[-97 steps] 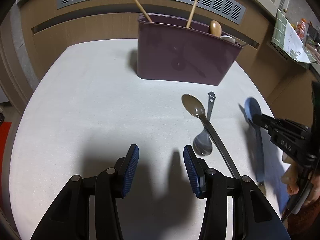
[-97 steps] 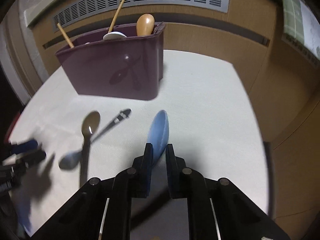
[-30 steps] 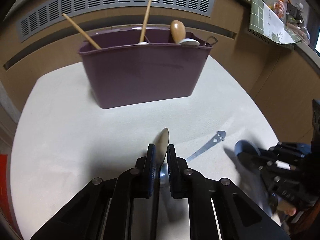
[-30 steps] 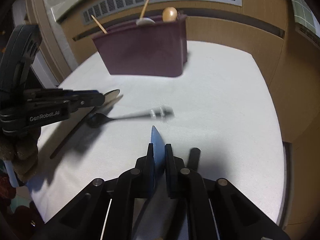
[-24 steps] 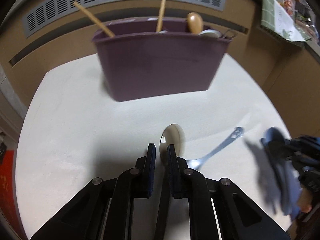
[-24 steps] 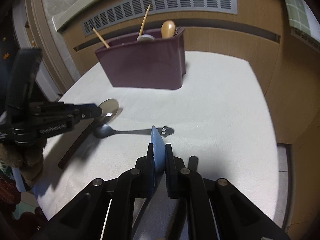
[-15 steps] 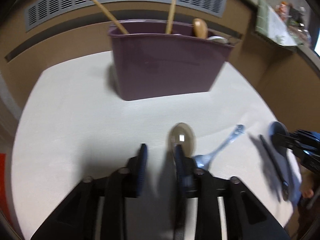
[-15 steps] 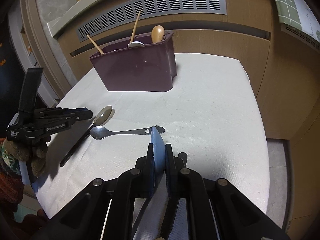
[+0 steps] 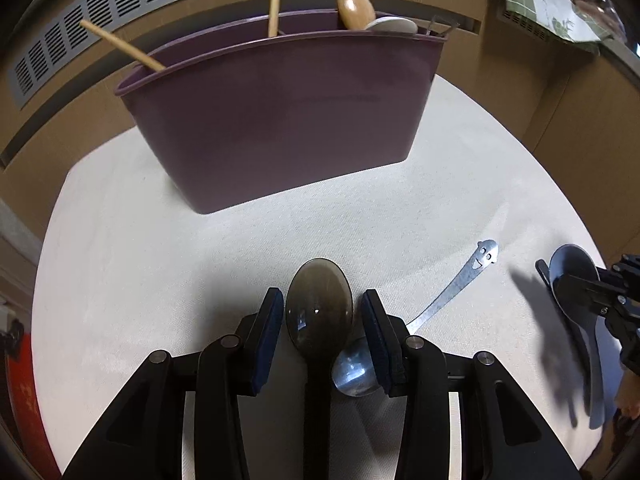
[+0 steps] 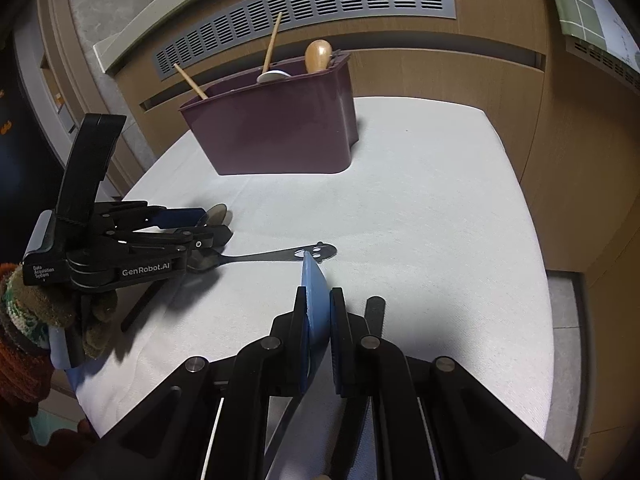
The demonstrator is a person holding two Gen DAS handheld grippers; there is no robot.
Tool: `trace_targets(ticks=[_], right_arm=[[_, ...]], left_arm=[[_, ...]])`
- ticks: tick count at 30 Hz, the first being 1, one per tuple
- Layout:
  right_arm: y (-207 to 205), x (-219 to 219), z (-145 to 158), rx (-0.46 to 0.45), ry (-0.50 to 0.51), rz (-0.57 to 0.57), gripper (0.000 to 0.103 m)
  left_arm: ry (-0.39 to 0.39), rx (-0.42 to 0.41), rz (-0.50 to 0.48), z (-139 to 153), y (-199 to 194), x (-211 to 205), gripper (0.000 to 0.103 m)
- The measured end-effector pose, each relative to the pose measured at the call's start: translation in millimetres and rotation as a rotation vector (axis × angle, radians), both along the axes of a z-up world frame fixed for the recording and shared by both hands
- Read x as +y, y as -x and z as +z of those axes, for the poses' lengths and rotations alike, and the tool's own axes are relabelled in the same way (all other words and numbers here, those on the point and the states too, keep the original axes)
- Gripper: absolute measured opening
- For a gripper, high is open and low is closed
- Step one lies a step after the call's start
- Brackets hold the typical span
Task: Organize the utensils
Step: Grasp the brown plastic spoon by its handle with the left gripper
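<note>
Left gripper (image 9: 318, 320) sits low in the centre of its own view, its jaws opening around the bowl of a brown spoon (image 9: 319, 314) that lies on the white table (image 9: 160, 264); the blue pads stand clear of the bowl on both sides. A steel spoon (image 9: 452, 294) with a smiling face cut into its handle lies just right of it, its bowl partly under the right finger. Right gripper (image 10: 318, 316), bottom centre of its view, is clamped on a blue spoon (image 10: 314, 284) held edge-up.

A purple bin (image 9: 280, 120) fills the upper middle of the left view. Two wooden sticks, a wooden handle (image 9: 355, 10) and a white spoon bowl (image 9: 394, 25) rise from it; its compartments cannot be made out.

Bare tabletop lies between the bin and the spoons. The table's right edge runs down the right of the right view, beside a wooden cabinet (image 10: 580, 152).
</note>
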State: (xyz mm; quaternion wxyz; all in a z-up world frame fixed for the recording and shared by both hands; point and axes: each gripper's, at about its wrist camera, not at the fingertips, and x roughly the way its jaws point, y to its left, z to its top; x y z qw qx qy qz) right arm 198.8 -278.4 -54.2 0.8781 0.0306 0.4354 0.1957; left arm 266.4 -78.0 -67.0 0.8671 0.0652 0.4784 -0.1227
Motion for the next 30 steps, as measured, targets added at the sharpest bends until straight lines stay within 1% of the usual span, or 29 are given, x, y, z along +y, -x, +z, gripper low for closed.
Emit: trace_targets(ticks=[2, 4, 9, 12, 16, 21, 26, 30], right_arm=[[-1, -1, 0, -0.001, -0.008, -0.008, 0.009], [-1, -2, 1, -0.006, -0.016, -0.011, 0.009], [3, -2, 5, -0.019, -0.021, -0.011, 0.009], [2, -1, 8, -0.027, -0.018, -0.015, 0.009], [1, 0, 13, -0.036, -0.027, -0.023, 0.009], [1, 4, 21, -0.067, -0.025, -0.029, 0.009], [2, 8, 29, -0.105, -0.019, -0.021, 0.008], [-2, 13, 37, -0.121, -0.016, -0.014, 0.009]], left_arm=[[0.009, -0.002, 0.010, 2, 0, 2, 0.034], [0.032, -0.031, 0.023, 6, 6, 8, 0.034], [0.136, -0.130, 0.048, 29, 33, 29, 0.034], [0.169, -0.176, 0.060, 41, 49, 38, 0.034], [0.192, -0.232, 0.066, 55, 65, 51, 0.034], [0.201, -0.294, 0.086, 68, 64, 52, 0.034], [0.222, -0.307, 0.098, 75, 63, 59, 0.033], [0.257, -0.333, 0.108, 85, 64, 64, 0.033]])
